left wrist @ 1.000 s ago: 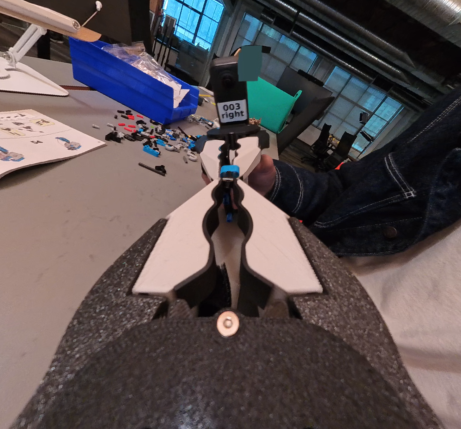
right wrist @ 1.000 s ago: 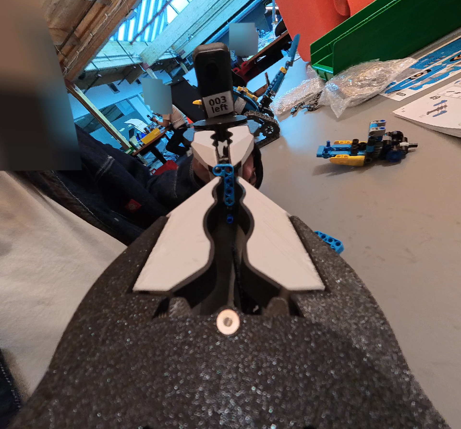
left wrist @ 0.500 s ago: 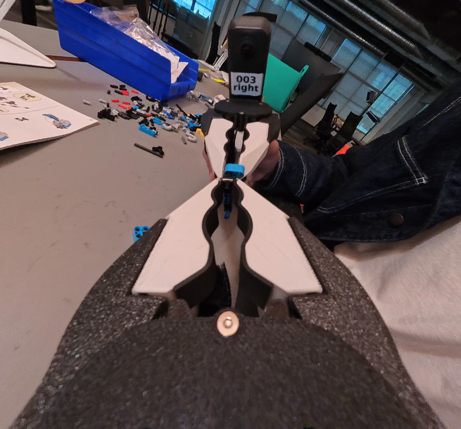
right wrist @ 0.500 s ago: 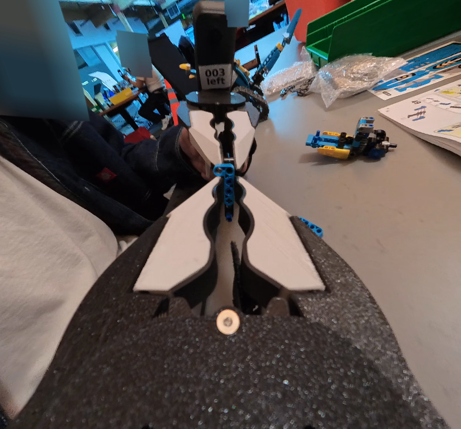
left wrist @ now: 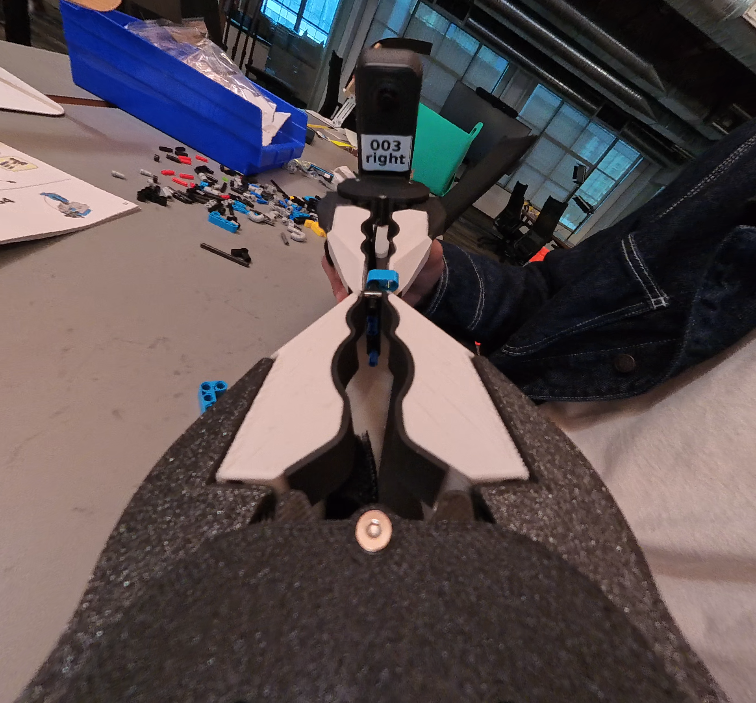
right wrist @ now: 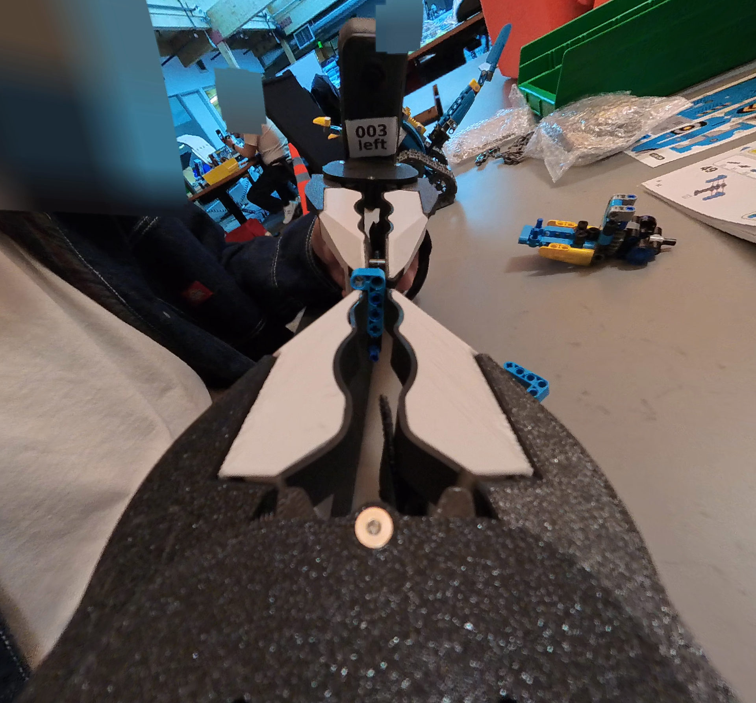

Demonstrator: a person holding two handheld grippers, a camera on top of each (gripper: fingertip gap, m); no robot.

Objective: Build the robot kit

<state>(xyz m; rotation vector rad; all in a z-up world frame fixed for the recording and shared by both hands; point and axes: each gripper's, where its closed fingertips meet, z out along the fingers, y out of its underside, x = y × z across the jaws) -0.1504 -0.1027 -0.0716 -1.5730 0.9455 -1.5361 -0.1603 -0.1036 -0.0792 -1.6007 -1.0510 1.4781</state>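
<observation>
Blue plastic beam [right wrist: 374, 307], long with a row of holes, gripped between the tips of the right gripper [right wrist: 374, 294]; fingers clenched on it, beam running back along the gap, held above the bench [right wrist: 572, 356]. Same beam seen end-on in the left wrist view [left wrist: 381, 279].

Left gripper [left wrist: 373, 299] faces the right one tip to tip. Fingers closed on a thin dark pin with blue ends [left wrist: 372, 335]; a short metal-looking tip pokes out at the front, just beside the beam's end. Whether they touch, cannot tell.

Both grippers held by hands in dark denim sleeves [left wrist: 572, 307].

About them on the grey bench: small blue angled piece [left wrist: 212, 392] just beside the left gripper's body; scatter of small loose parts [left wrist: 229, 196] farther off; blue bin [left wrist: 176, 94] with clear plastic in it; open instruction booklet [left wrist: 53, 200]. Right wrist view: part-built blue and yellow model [right wrist: 593, 237], crumpled clear bags [right wrist: 593, 127], green bin [right wrist: 638, 45].
</observation>
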